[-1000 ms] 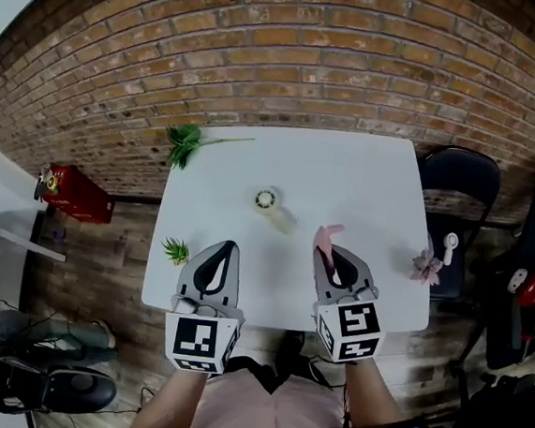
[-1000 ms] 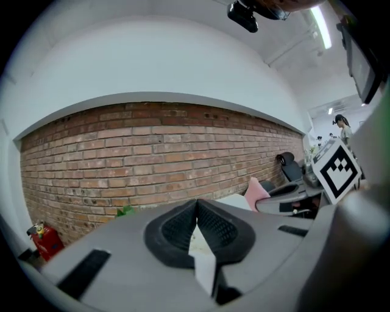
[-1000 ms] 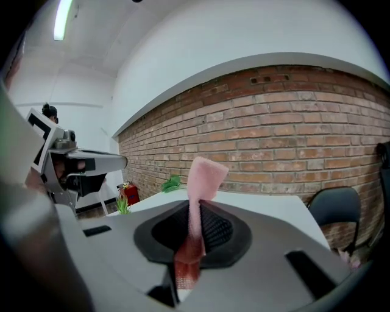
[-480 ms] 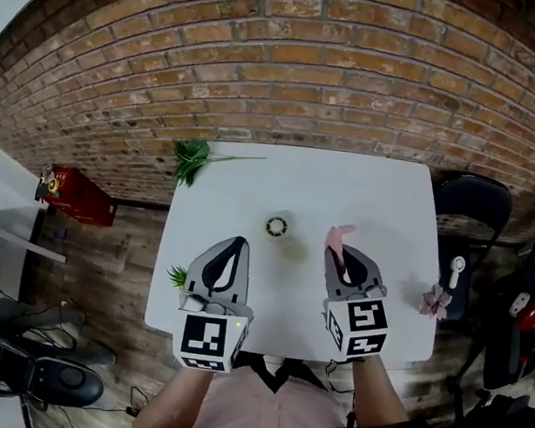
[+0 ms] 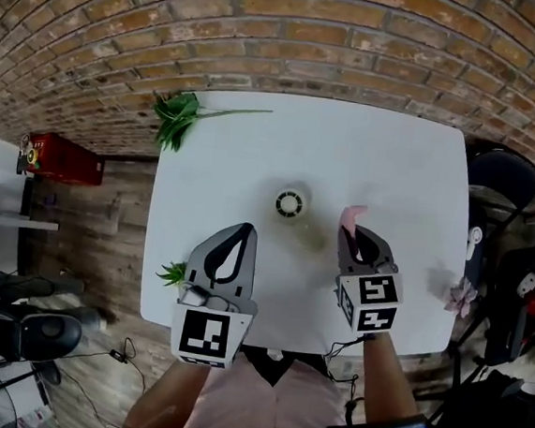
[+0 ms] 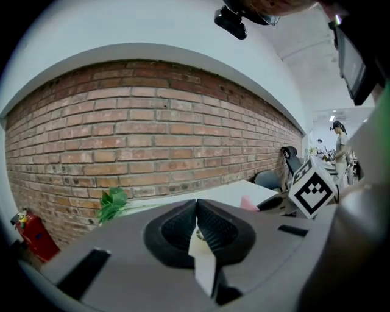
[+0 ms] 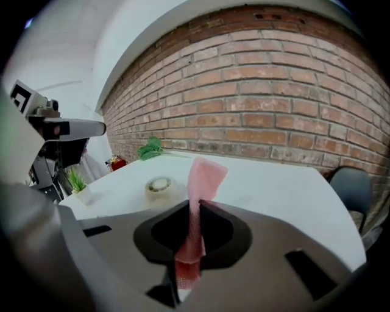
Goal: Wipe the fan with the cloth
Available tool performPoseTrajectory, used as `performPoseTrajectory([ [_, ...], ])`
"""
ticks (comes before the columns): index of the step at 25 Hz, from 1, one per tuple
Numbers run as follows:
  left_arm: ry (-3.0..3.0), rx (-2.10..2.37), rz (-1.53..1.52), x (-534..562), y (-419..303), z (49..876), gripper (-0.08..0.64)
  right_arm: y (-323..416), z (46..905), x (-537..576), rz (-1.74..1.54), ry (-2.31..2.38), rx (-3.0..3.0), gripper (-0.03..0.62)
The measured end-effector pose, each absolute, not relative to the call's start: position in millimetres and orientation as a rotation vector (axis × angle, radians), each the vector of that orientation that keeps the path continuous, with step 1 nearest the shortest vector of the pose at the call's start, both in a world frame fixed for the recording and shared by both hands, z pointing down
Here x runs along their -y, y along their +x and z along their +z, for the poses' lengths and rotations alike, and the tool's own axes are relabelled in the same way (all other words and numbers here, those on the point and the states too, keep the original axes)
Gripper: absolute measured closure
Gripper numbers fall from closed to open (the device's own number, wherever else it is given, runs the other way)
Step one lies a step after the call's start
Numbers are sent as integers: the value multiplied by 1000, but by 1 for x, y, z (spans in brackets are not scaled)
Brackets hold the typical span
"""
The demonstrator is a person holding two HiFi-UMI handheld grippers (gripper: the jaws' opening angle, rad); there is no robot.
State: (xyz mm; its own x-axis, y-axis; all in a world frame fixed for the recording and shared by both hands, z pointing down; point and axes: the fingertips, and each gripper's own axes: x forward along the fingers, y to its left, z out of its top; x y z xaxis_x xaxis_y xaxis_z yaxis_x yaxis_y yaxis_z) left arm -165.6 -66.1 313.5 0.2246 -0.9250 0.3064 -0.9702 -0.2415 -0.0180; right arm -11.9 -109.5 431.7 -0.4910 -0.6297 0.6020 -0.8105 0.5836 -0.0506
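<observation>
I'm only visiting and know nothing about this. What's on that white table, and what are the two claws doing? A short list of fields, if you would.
Surface: white table by a brick wall
Fan: small, round, near the table's middle, untouched
Right claw: shut on a pink cloth that sticks out past its tips
Left claw: shut, empty
Cloth to fan: apart
Also there: leafy sprig at the far left corner, small potted plant at the left edge

The cloth (image 5: 352,215) is pink; the fan (image 5: 290,203) is off-white; the table (image 5: 255,151) is white. The left tool (image 5: 244,230) and right tool (image 5: 356,232) are grey with black-and-white square markers; the wall (image 5: 266,29) is red-brown brick.
</observation>
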Motion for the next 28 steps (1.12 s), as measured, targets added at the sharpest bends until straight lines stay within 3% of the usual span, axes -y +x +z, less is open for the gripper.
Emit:
performPoseTrajectory([
  [6, 2271, 1768, 445, 68, -174, 343, 548, -32, 482, 87, 560, 1013, 2145, 555],
  [12, 2263, 1708, 460, 69, -177, 355, 544, -89, 481, 49, 644, 861, 2261, 555],
  [13, 2269, 1676, 477, 69, -174, 358, 521, -93, 478, 45, 651, 843, 2286, 555],
  [15, 2286, 1605, 519, 73, -168, 366, 404, -91, 473, 44, 661, 844, 2314, 555],
  [17, 2311, 1535, 573, 78, -160, 377, 377, -80, 471, 45, 667, 874, 2313, 555],
  [20, 2316, 1374, 717, 79, -140, 407, 277, -58, 467, 48, 675, 932, 2295, 555],
  [28, 2160, 1179, 969, 87, -123, 481, 256, -21, 460, 53, 705, 1042, 2261, 555],
])
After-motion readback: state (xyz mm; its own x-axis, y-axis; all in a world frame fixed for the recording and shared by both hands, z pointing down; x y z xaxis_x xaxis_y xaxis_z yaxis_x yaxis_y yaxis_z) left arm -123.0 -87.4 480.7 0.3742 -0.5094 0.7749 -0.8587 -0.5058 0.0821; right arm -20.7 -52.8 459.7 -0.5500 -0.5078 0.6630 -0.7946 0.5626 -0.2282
